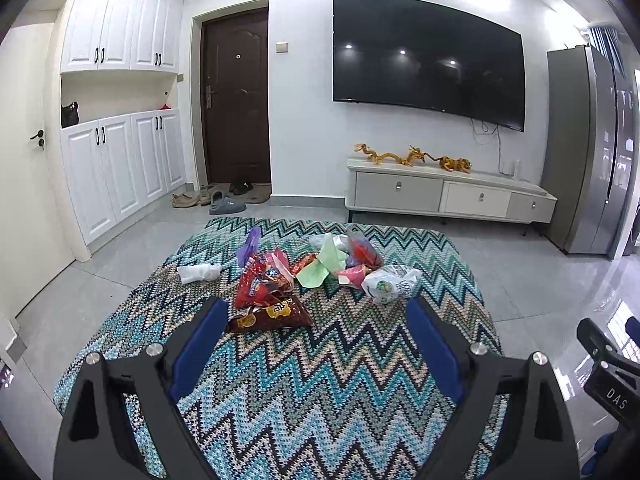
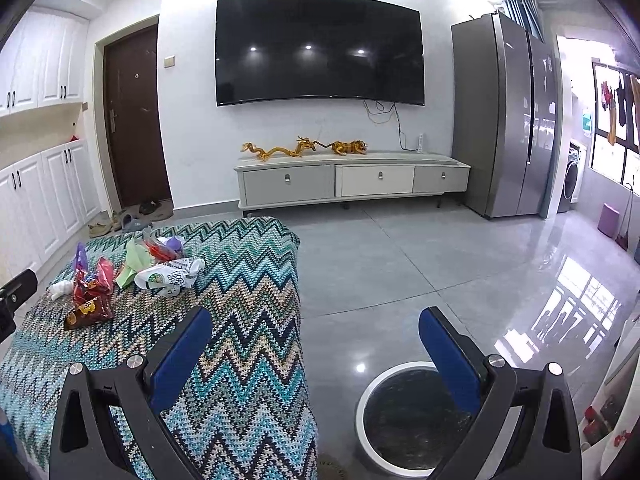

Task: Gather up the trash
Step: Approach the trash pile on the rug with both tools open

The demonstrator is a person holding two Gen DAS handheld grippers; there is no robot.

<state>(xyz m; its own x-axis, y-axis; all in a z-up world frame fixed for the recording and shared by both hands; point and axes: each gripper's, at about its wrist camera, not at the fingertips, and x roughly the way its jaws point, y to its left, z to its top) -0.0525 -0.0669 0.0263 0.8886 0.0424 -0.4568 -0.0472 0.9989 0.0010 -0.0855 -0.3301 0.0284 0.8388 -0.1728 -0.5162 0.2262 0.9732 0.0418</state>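
Trash pile (image 1: 304,276) sits mid-frame in the left wrist view, on a desk covered by a zigzag-knit cloth (image 1: 320,380) in teal, white and tan. Items: dark brown snack bag (image 1: 272,316) with yellow lettering, not legible, nearest the camera; red wrappers (image 1: 260,280) just behind it; green paper (image 1: 326,262); white plastic bag (image 1: 390,282) with a green round logo and dark print, unreadable; crumpled white tissue (image 1: 198,272) apart at the left. Left tool (image 1: 316,316): blue-padded fingers spread wide, holding nothing, short of the pile. Right tool (image 2: 316,328): also spread wide and empty, straddling the desk edge, pile at left of frame. White-rimmed round bin (image 2: 416,416) on the floor, lower right of the right wrist view. "DAS" reads on the black part at the left view's right edge.
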